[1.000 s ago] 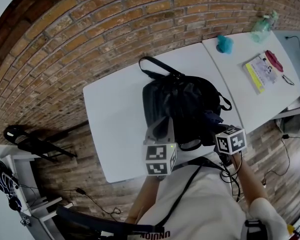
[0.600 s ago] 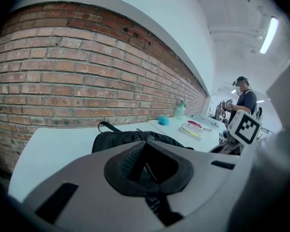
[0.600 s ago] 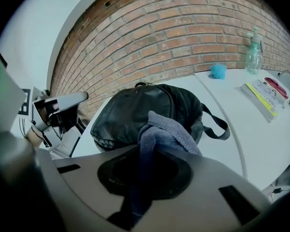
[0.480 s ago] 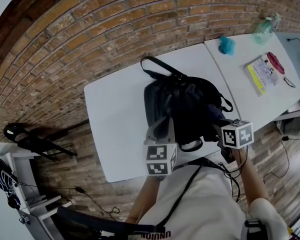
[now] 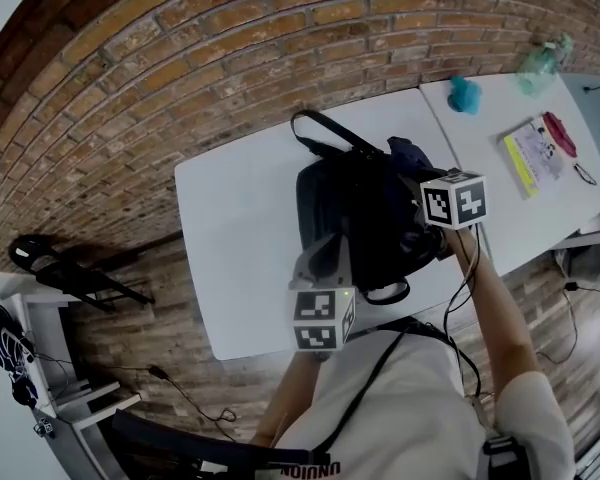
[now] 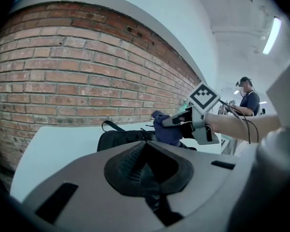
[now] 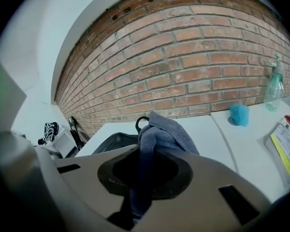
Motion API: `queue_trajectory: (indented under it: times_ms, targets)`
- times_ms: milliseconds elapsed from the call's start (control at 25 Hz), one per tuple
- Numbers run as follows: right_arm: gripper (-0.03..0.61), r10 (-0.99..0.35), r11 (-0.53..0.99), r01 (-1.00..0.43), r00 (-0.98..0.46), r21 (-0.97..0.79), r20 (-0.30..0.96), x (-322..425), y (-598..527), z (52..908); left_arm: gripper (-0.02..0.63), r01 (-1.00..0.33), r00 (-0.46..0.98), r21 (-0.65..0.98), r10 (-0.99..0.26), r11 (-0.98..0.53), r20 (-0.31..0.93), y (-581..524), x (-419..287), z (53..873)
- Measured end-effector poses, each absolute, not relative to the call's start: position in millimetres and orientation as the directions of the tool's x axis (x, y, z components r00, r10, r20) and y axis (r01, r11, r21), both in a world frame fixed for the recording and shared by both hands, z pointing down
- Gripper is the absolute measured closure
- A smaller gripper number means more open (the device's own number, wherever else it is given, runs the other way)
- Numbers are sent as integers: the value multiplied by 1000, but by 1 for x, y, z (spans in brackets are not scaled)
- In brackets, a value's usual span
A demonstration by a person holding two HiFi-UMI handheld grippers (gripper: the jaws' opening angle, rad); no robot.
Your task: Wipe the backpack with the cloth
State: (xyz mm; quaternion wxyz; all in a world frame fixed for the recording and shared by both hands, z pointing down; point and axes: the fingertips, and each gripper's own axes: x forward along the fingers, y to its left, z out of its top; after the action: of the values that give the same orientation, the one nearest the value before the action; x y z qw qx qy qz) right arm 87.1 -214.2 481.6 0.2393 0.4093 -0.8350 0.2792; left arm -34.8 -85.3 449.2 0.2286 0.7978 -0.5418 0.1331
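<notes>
A black backpack [image 5: 365,218] lies on a white table [image 5: 230,228], its carry handle [image 5: 320,133] toward the brick wall. My right gripper [image 5: 420,173] is shut on a dark blue cloth [image 5: 405,153] and holds it over the backpack's far right part. The cloth [image 7: 166,129] bunches out of the jaws in the right gripper view, with the backpack [image 7: 111,141] below it. My left gripper [image 5: 328,240] is shut, with its tips at the backpack's near left edge. In the left gripper view [image 6: 146,146] nothing shows between its pads. The backpack [image 6: 121,138] and cloth [image 6: 166,129] lie beyond.
A second white table [image 5: 500,198] adjoins on the right and carries a teal object [image 5: 467,93], a spray bottle [image 5: 540,58], a booklet [image 5: 533,153] and a red item [image 5: 558,133]. The brick wall runs behind both tables. A person [image 6: 246,100] stands farther off.
My right gripper has carried the cloth from the backpack's near right corner up across it toward the wall. The left gripper has stayed put.
</notes>
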Motion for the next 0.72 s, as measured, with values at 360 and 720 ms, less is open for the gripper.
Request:
queue_trajectory:
  times_ms: [360, 720]
  targets:
    - [540, -586, 472, -850, -499, -231, 638, 62, -276, 509, 609, -933, 358, 222, -809, -284, 466, -86, -46, 450]
    - [540, -555, 488, -855, -459, -176, 694, 63, -275, 538, 609, -934, 353, 227, -808, -275, 472, -86, -48, 454]
